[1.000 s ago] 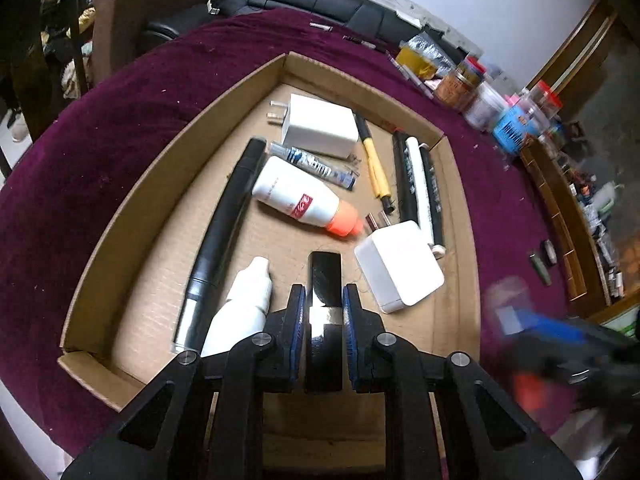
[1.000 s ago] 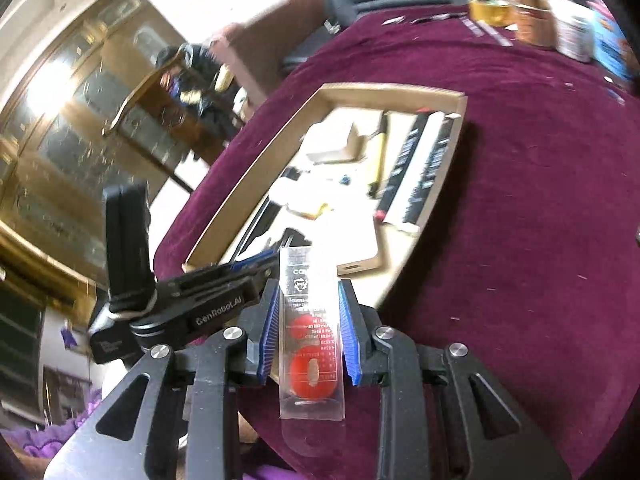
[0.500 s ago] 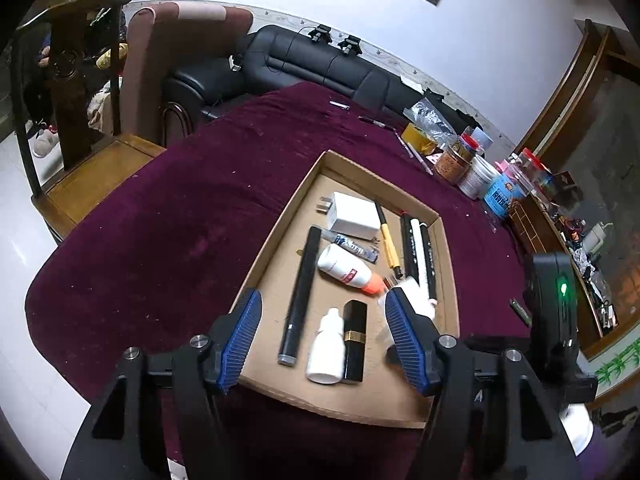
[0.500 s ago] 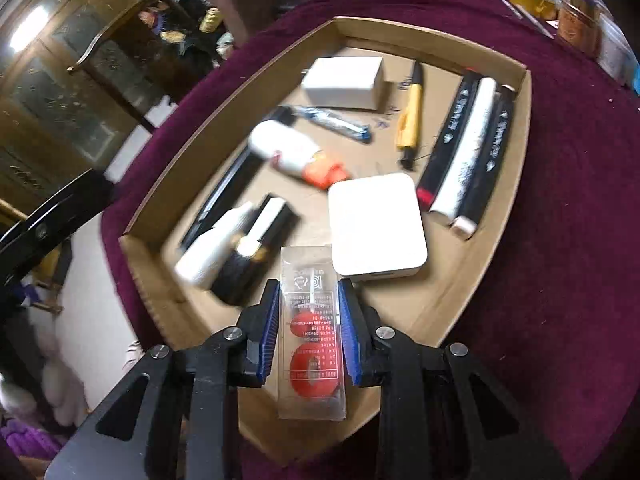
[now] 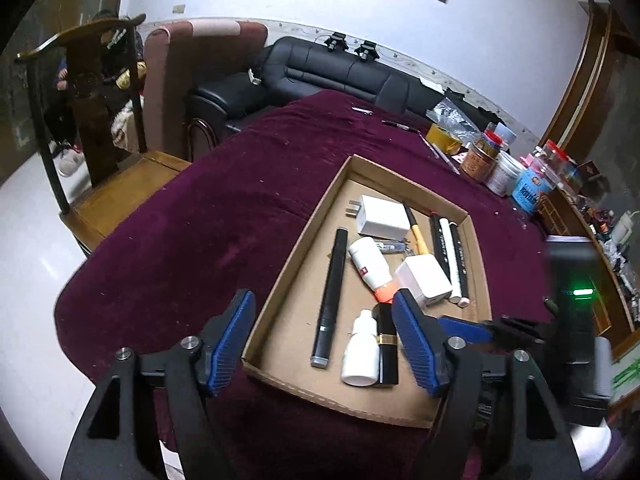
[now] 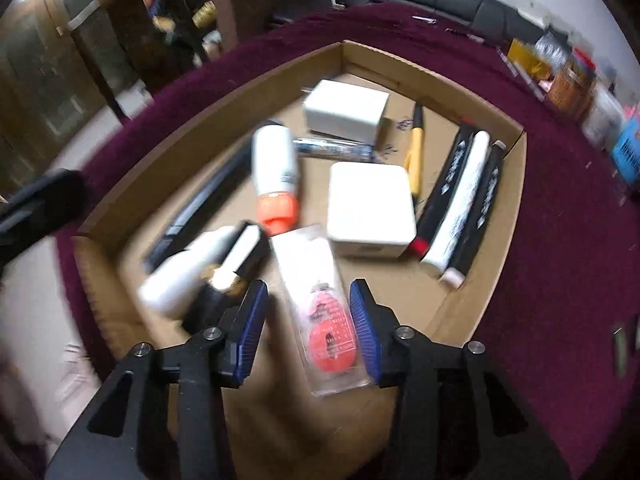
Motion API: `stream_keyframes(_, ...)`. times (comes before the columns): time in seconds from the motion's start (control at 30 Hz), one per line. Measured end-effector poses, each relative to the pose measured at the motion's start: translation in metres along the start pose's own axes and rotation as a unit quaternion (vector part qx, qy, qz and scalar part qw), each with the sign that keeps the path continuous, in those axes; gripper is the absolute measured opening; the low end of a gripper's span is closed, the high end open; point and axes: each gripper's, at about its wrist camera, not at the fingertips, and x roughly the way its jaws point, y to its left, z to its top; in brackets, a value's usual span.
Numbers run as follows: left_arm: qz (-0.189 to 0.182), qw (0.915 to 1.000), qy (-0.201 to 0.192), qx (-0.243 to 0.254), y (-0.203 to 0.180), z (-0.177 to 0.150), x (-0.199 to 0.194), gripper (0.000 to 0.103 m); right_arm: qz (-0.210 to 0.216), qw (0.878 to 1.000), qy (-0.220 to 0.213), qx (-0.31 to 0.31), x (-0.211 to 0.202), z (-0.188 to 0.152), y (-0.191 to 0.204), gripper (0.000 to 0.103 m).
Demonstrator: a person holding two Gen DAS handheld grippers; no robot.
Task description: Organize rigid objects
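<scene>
Two hand-held grippers hang over a cardboard tray [image 5: 288, 268] on a counter [image 5: 208, 232] draped in maroon cloth. The left gripper [image 5: 324, 340] is spread wide and empty above the tray's near end. The right gripper [image 6: 308, 324] is also parted; a clear packet [image 6: 320, 308] with a red-orange item inside sits tilted between its blue pads [image 6: 362, 328], its near end close against the right pad, and motion blur leaves unclear whether the two touch. In the tray lie a black pen [image 5: 330, 292] along the left side, a white dropper bottle [image 5: 360, 352] touching a black lipstick [image 5: 386, 344], an orange-capped bottle [image 5: 370, 266], two white chargers [image 5: 382, 216] [image 5: 426, 280], a yellow pen [image 5: 416, 232] and three tubes [image 5: 450, 256] side by side by the right wall. Jars [image 5: 500, 160] stand at the counter's far edge.
</scene>
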Motion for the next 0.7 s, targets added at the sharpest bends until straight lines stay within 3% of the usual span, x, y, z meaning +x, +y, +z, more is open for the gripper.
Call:
stream_keyframes(0.13,0.004,0.9999,-0.001,0.009,-0.009,-0.002,0.0,0.066,0.015,0.995,-0.089,0.039,-0.046,-0.017,-0.014,0.042)
stream_keyframes(0.27,0.006,0.9995,-0.005,0.031,-0.026,-0.005,-0.003,0.066,-0.008,0.982,-0.168,0.086,-0.083,-0.038,-0.032,0.056)
stream_keyframes(0.37,0.005,0.9986,-0.009,0.051,-0.043,-0.008,-0.007,0.066,-0.04,0.972,-0.204,0.108,-0.094,-0.05,-0.043,0.058)
stream_keyframes(0.7,0.032,0.9931,-0.026,0.11,-0.095,-0.018,-0.021,0.067,-0.066,0.968,-0.193,0.148,-0.103,-0.086,-0.071,0.063)
